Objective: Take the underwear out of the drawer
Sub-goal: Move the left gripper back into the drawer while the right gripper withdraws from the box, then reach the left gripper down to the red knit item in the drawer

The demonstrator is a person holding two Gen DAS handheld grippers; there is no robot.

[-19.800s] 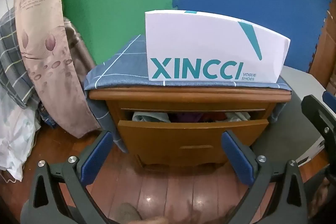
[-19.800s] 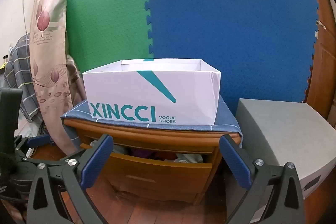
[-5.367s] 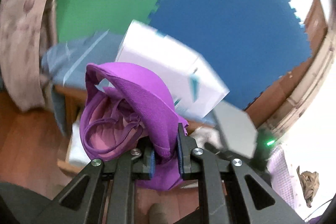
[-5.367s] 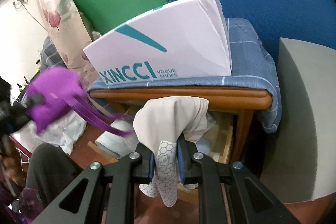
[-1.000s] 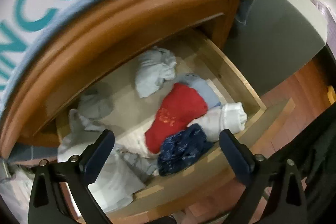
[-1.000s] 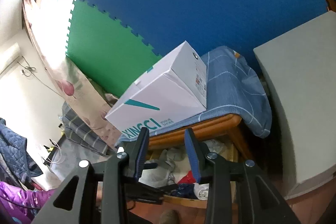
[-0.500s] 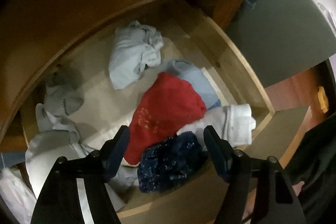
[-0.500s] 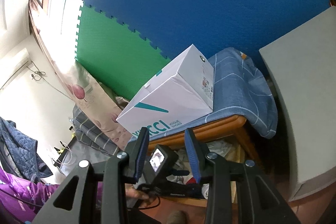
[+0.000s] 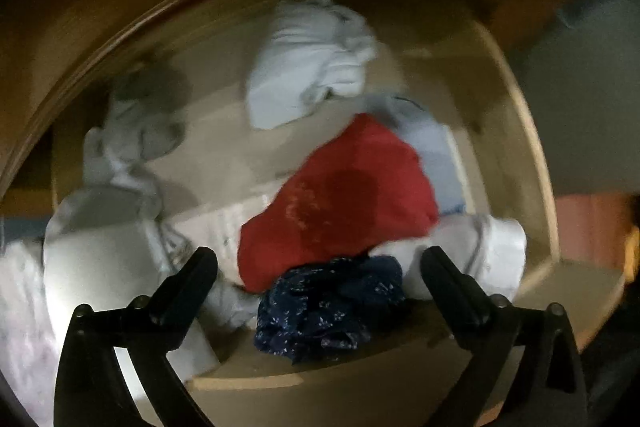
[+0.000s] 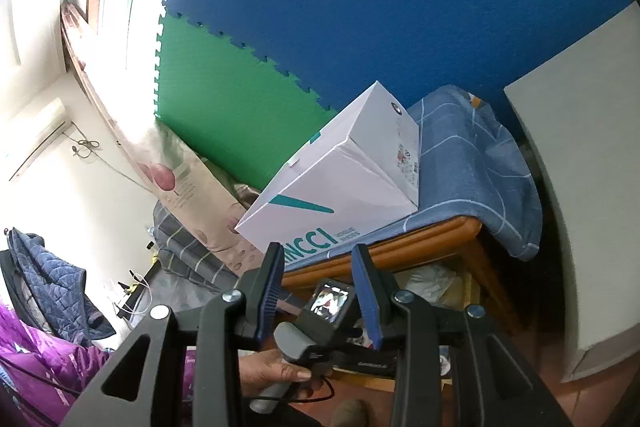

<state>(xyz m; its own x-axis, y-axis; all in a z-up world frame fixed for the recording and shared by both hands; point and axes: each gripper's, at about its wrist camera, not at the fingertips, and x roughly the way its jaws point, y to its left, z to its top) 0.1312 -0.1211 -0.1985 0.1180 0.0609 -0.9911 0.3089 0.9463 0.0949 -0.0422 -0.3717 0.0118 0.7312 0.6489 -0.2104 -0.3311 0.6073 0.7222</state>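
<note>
We hover our left gripper, fingers just reopened wide, over the drawer: crumpled navy underwear at its front edge, axis unclear; our right gripper stands part-open, empty.

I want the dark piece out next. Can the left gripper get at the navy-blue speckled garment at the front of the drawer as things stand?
Probably yes. The left gripper stands open just above the navy-blue speckled garment, having just opened, with nothing between its jaws. Only the red garment overlaps its far edge.

Left gripper lower into drawer, jaws reopened wide over navy underwear.
</note>
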